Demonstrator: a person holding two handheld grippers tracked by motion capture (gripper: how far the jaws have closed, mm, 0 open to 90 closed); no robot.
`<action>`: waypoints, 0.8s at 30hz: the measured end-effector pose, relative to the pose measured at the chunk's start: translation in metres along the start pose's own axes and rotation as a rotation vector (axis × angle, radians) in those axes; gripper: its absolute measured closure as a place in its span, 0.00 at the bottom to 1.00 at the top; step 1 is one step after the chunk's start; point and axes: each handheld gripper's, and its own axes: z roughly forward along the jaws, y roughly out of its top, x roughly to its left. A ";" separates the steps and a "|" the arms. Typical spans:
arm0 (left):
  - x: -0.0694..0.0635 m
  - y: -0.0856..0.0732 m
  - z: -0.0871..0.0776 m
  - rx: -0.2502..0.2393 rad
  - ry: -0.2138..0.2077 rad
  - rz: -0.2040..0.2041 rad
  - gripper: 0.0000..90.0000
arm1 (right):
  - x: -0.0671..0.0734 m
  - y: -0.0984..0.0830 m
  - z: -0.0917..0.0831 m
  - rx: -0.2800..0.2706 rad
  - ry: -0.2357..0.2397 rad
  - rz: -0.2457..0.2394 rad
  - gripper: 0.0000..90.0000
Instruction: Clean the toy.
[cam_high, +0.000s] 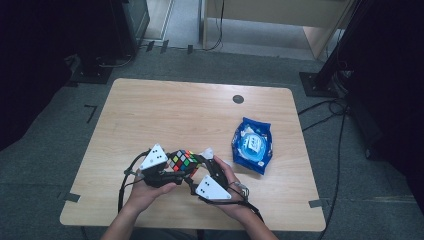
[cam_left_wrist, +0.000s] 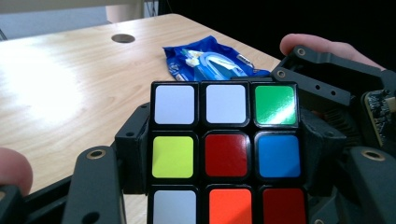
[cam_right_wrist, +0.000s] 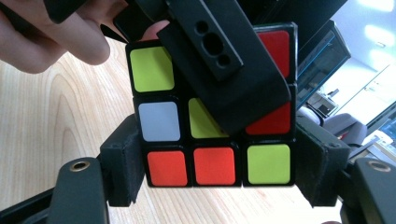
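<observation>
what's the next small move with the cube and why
Probably a layer turn by the right hand-held gripper. The cube sits between both grippers above the table; the left hand-held gripper has its pads against the cube's sides, and the right one's jaws flank its lower layer, so it likely closes firmly first.

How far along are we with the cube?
Done: the cube is off the table, between both grippers. In hand: left gripper clamps its sides; right gripper brackets the bottom layer. Left: faces remain scrambled, so solving is unfinished. The blue packet lies untouched.
</observation>
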 end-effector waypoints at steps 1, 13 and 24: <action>0.000 0.000 0.000 0.000 0.000 0.000 0.38 | 0.001 0.000 0.000 0.005 -0.001 -0.009 0.35; 0.011 0.005 -0.014 -0.132 -0.016 -0.157 0.27 | -0.016 -0.010 -0.010 0.053 0.035 0.110 0.38; 0.007 -0.010 0.002 -0.121 0.038 -0.171 0.27 | -0.067 -0.021 -0.039 0.176 -0.012 0.300 0.38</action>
